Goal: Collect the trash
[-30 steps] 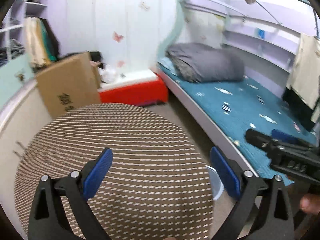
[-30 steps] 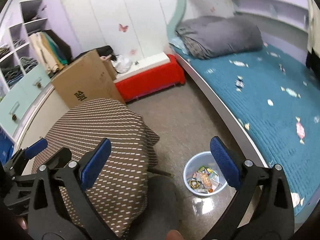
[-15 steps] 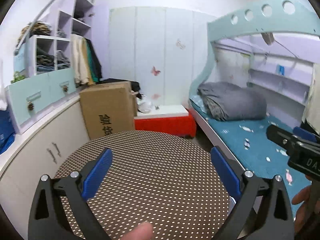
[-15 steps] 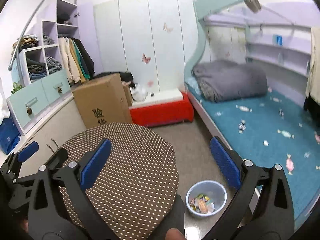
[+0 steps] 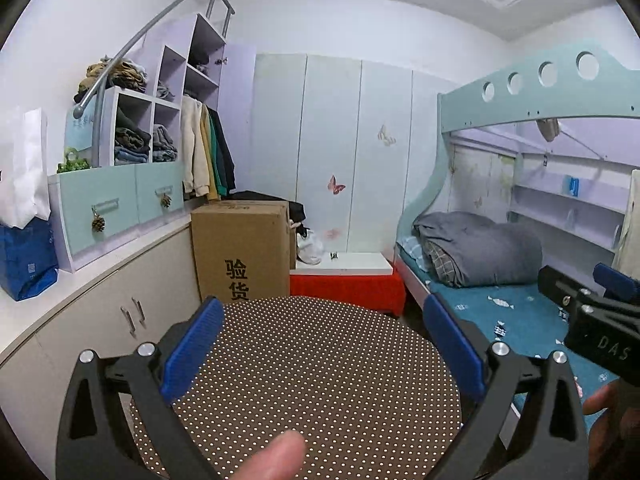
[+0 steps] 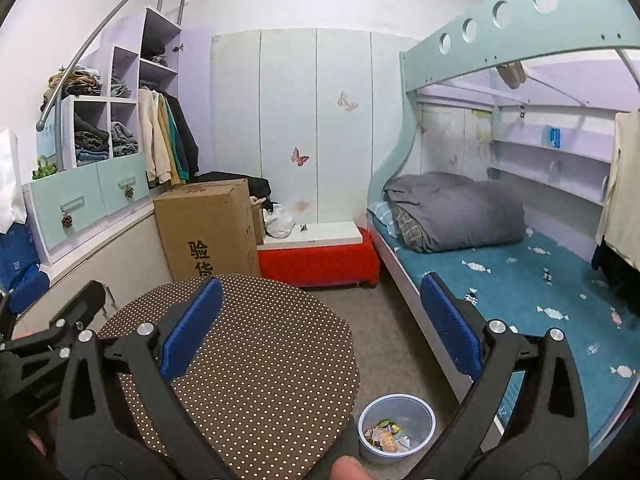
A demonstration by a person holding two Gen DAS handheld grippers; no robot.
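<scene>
A small translucent bin holding several wrappers stands on the floor between the round table and the bed. Candy wrappers lie scattered over the teal bedspread, for instance one near the grey duvet and another in the left wrist view. My right gripper is open and empty, held above the table edge. My left gripper is also open and empty over the brown dotted tabletop. The right gripper's body shows at the right edge of the left wrist view.
A cardboard box and a red bench stand against the far wardrobe. A grey duvet lies at the head of the bunk bed. Cabinets and shelves with clothes line the left wall. Bare floor separates table and bed.
Both grippers have tilted upward, so the views now show the wardrobe, upper bunk and ceiling instead of mostly the table and floor. Both stayed open and empty.
</scene>
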